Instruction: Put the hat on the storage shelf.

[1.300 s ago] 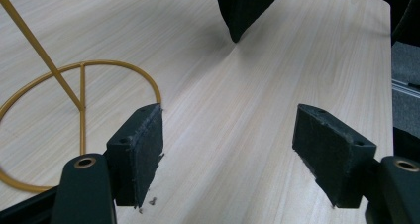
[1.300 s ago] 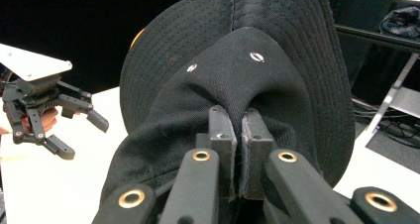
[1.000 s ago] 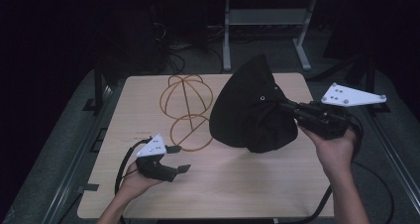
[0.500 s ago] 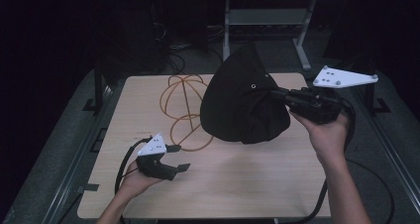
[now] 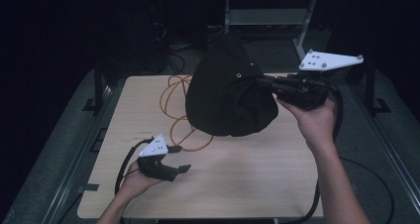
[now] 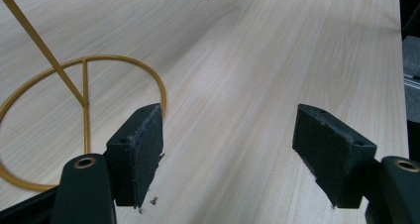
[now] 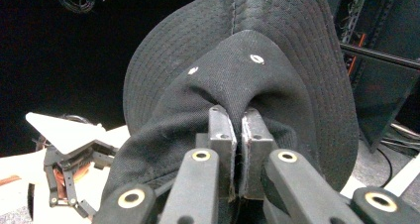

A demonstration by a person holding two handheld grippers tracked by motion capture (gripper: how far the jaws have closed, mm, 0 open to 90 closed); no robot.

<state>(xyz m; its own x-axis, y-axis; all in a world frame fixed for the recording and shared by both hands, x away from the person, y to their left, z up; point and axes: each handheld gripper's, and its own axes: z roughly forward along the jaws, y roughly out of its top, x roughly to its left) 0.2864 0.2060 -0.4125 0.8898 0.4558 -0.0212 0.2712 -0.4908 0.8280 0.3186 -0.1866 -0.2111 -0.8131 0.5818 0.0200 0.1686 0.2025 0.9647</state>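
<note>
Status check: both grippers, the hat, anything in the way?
Right gripper shut on black hat, held off the table. Left gripper open, holding nothing, beside gold wire stand. No obstruction seen.

Dim room, black surroundings; overhead light falls mainly on pale wooden table [image 5: 237,184], which reads evenly lit, soft shadows only. High view grainy, low contrast. Black hat [image 7: 247,85] sharp, weave visible in right gripper view; nearest jaw parts slightly soft.

A pale wooden table [image 5: 237,184] filled the middle. A grey metal frame [image 5: 267,16] stood at twelve o'clock behind it.
</note>
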